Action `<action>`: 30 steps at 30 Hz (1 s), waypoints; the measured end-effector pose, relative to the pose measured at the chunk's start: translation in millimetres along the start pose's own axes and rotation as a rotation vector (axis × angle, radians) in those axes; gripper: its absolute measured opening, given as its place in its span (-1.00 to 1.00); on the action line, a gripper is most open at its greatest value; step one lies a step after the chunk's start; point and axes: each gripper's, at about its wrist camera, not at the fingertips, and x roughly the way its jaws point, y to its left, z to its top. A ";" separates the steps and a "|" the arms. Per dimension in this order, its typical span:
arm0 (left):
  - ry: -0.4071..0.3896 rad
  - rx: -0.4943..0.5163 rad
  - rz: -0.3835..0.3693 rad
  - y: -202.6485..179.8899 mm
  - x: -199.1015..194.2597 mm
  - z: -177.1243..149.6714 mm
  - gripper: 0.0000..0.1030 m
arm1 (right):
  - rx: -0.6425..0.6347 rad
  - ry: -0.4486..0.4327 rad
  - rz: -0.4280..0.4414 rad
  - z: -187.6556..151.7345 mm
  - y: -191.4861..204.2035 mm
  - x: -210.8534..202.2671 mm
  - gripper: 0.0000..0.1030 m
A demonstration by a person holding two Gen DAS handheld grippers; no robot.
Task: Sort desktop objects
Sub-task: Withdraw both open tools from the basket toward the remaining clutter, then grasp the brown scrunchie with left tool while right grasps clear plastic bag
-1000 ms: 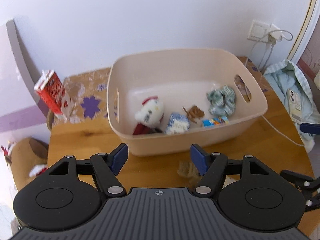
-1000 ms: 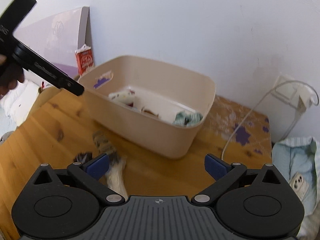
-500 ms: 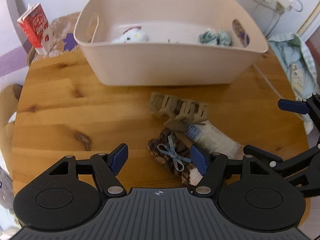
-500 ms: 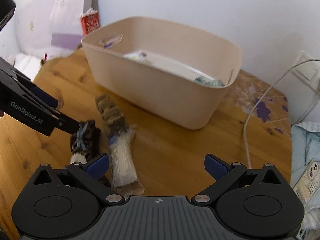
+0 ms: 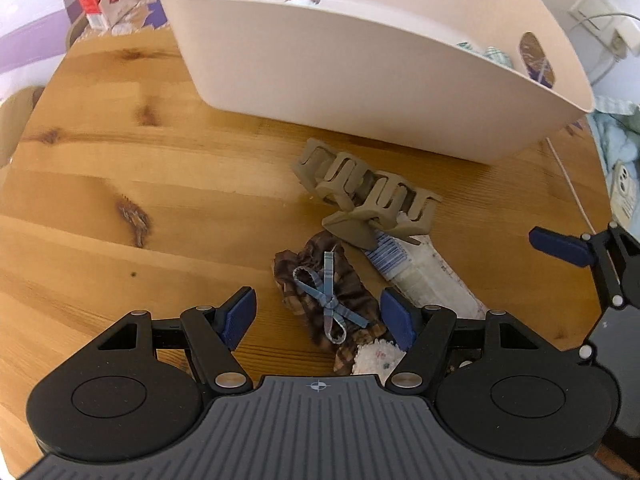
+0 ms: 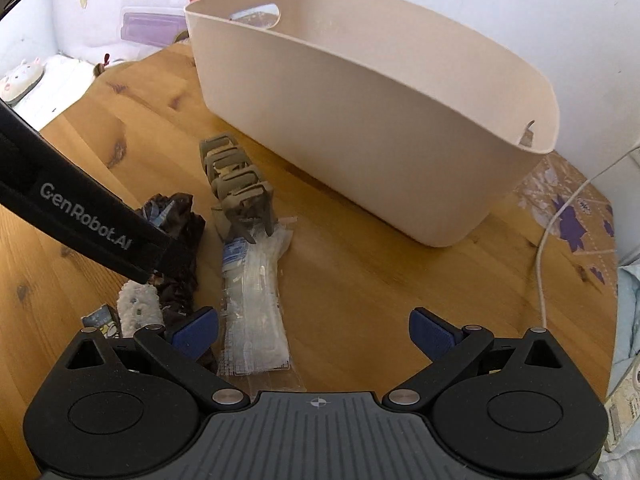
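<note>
table (image 5: 100, 168): wooden, fills most of left wrist view; loose items bunched lower centre, nothing at left to snag.
left gripper (image 5: 318, 316): bottom centre of left view, fingers wide apart, holding nothing; blue pads flank the scrunchie.
scrunchie (image 5: 320, 292): brown plaid with blue bow, lower centre, lying flat between the open left fingers. Risk: soft and floppy, pads could pinch only the bow or a fold and it slips out on the lift.
white fluffy bit (image 5: 376, 358): touches the scrunchie's near end, right by the right-hand pad. Risk: gets grabbed or dragged along; can't tell if it's attached.
hair claw (image 5: 360, 196): taupe, centre of frame, resting on the packet's upper end. Risk: any tug on the packet tips it.
clear packet (image 5: 420, 276): right of scrunchie, just beside it, partly hidden behind the right-hand pad. Risk: closing finger catches its edge, crinkly film slides.
bin (image 5: 380, 72): beige, upper centre to upper right, some items already inside, near wall tall. Risk: a low carry hits the rim and drops the piece outside.
right gripper (image 6: 314, 330): bottom centre of right view, fingers spread, empty, packet just inside its left pad. Risk: both grippers crowd the same small pile, could collide.
cable (image 6: 560, 216): white, right edge of right view, well apart from pile; low snag risk.
</note>
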 end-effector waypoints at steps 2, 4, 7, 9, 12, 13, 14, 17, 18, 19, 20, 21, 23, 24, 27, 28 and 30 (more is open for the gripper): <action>0.015 -0.016 0.011 0.3 4.9 0.7 0.37 | -0.001 0.006 0.009 -0.7 1.1 3.4 1.00; 0.016 -0.028 0.011 0.3 7.6 -0.2 0.39 | -0.007 0.011 0.014 -0.9 2.9 6.3 1.00; 0.020 -0.036 0.038 -2.7 10.7 -1.0 0.41 | -0.019 0.014 0.019 0.5 5.8 11.4 0.99; 0.044 -0.054 0.049 -1.7 16.3 -2.5 0.41 | -0.031 0.021 0.017 0.9 7.3 15.2 0.94; 0.049 -0.063 0.062 -0.6 19.6 -5.5 0.43 | -0.038 0.020 0.005 1.6 6.6 18.0 0.87; 0.046 -0.054 0.066 -1.3 19.6 -5.9 0.43 | -0.033 0.018 0.005 1.7 5.3 18.1 0.85; 0.044 -0.052 0.069 -1.2 19.5 -6.0 0.43 | -0.031 0.014 0.005 1.2 4.0 17.7 0.84; 0.046 -0.068 0.096 1.3 19.6 -5.7 0.43 | -0.021 0.002 0.012 0.3 0.3 16.4 0.71; 0.049 -0.070 0.105 1.8 19.8 -5.6 0.43 | -0.019 -0.002 0.015 0.5 -0.4 15.7 0.63; 0.050 -0.070 0.109 1.9 19.9 -5.6 0.42 | -0.018 -0.005 0.017 0.4 -1.1 15.0 0.57; 0.051 -0.065 0.112 1.6 19.8 -5.6 0.42 | -0.018 -0.006 0.022 0.5 -1.7 14.6 0.54; 0.055 -0.063 0.114 0.8 19.7 -5.8 0.42 | -0.021 -0.006 0.028 1.3 -1.8 13.9 0.50; 0.069 -0.075 0.122 0.5 19.9 -5.9 0.42 | -0.033 -0.008 0.034 2.2 -0.9 14.0 0.45; 0.081 -0.091 0.122 1.1 20.0 -5.9 0.42 | -0.039 -0.008 0.038 2.6 -0.6 13.7 0.44; 0.119 -0.154 0.099 3.9 19.2 -6.4 0.43 | -0.059 -0.014 0.056 2.9 -0.4 13.5 0.44; 0.130 -0.168 0.092 4.0 19.1 -7.0 0.43 | -0.066 -0.015 0.060 3.3 -0.2 13.6 0.44; 0.145 -0.175 0.091 2.2 19.1 -9.0 0.44 | -0.085 -0.018 0.067 4.4 1.4 12.0 0.42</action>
